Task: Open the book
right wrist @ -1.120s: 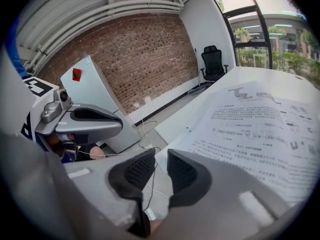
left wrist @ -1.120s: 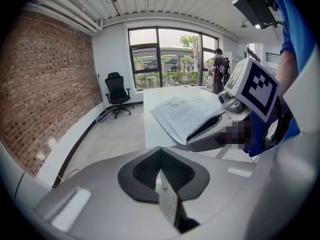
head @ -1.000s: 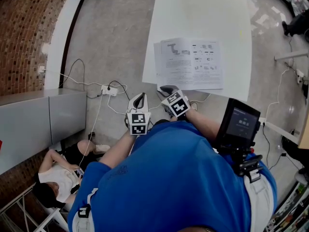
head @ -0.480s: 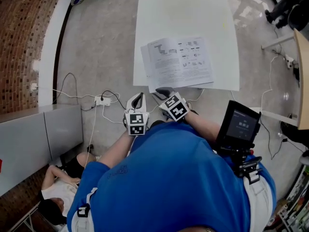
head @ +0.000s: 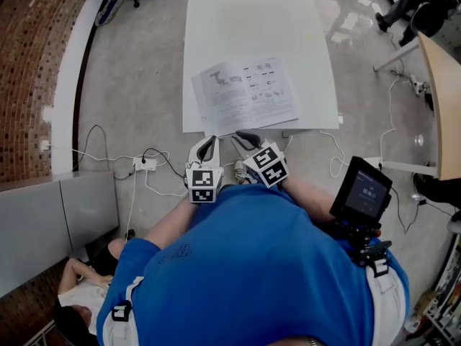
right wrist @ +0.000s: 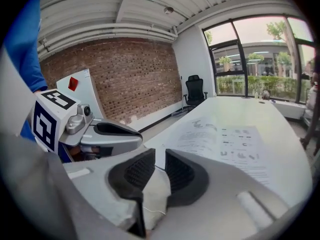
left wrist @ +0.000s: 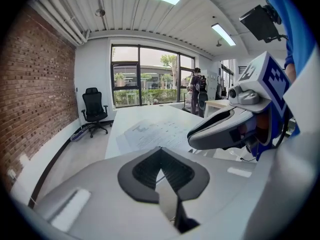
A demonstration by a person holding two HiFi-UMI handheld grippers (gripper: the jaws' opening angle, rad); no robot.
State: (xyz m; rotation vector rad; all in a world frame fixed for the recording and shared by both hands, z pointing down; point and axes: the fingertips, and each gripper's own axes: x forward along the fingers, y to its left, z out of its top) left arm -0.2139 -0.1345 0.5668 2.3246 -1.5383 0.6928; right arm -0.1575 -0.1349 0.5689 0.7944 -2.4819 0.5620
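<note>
Two pages lie spread: the book (head: 245, 96) is already open, flat on the white table (head: 252, 20) by its near edge. Light, floppy, tearable, so pinch an outer page corner. Long axis runs left-right, slightly skewed, with the spine pointing away. Left tongs (left wrist: 160, 151) closed, empty. Right tongs (right wrist: 160, 156) slightly apart, just been closing, nothing between.

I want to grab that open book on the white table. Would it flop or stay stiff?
Probably floppy: the open book looks thin, lying flat on the white table. Likely light, and it may slide on that smooth top.
</note>
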